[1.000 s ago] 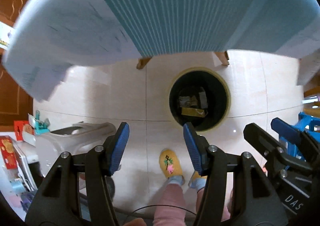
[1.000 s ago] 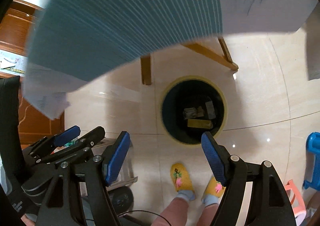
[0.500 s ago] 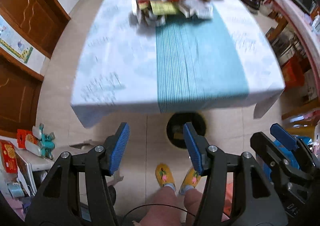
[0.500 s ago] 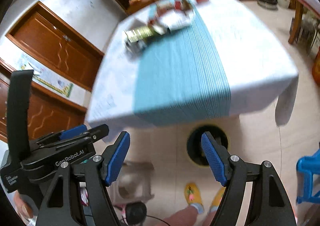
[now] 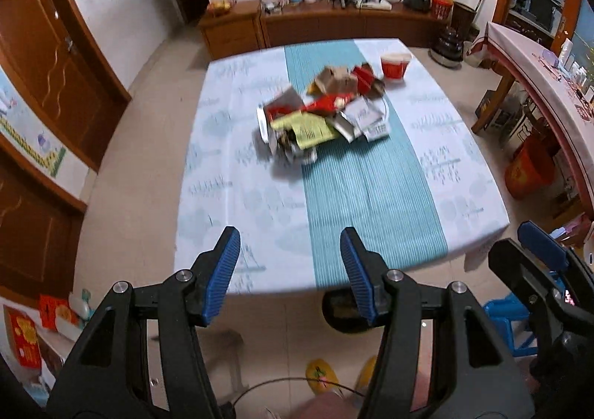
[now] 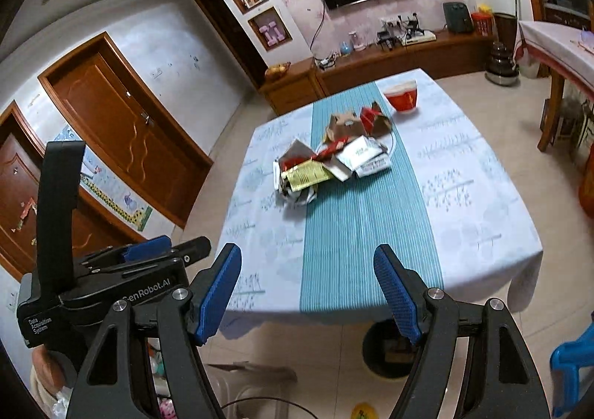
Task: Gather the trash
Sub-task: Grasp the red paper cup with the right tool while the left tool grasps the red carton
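looking down over the table from its near edge, i hold my left gripper and my right gripper both spread wide with nothing between the jaws. the trash sits in a heap around the middle of the table, partly on the teal runner: crumpled wrappers, a yellow-green packet, silvery foil pieces and a brown folded carton, with a red cup just beyond. the bin stands on the floor under the near edge. i judge these scraps light, thin and springy, the foil likely slick, so a flat face would slip. i'd pinch a raised fold or a corner that sticks up, such as the packet's near edge, and close firmly.
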Demonstrator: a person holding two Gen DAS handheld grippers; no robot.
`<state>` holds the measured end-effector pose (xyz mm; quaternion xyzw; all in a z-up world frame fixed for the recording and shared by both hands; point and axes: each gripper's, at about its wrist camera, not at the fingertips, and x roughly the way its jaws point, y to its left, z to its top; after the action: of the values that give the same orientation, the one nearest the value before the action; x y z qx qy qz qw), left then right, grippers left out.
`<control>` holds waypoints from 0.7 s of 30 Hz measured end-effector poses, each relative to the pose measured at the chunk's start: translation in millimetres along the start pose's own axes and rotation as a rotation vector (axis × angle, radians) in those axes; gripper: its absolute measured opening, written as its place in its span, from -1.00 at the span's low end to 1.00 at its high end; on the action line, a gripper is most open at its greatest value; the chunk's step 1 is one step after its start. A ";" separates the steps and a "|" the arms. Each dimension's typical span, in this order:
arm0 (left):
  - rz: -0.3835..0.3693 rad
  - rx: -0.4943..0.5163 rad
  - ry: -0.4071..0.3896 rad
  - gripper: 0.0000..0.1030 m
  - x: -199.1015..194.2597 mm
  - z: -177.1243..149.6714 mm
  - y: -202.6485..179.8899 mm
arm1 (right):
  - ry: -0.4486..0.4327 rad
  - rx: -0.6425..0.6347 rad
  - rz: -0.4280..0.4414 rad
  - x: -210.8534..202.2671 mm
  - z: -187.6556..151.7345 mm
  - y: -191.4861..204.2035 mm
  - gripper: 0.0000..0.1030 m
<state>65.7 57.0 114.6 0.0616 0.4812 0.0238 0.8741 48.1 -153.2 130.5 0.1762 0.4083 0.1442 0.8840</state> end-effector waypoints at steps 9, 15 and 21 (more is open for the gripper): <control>-0.006 -0.011 0.003 0.04 46.2 38.2 -12.8 | 0.036 -0.016 0.015 50.9 42.3 -33.1 0.46; 0.016 -0.080 0.072 0.04 100.1 92.3 -42.4 | 0.092 -0.028 0.050 111.5 103.3 -90.9 0.46; -0.001 -0.133 0.098 0.04 149.5 175.8 -89.5 | 0.146 -0.033 0.045 163.8 189.1 -157.4 0.45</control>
<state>292.7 -31.5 70.6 0.0021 0.5206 0.0581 0.8518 314.1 -265.6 67.3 0.1598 0.4652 0.1831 0.8512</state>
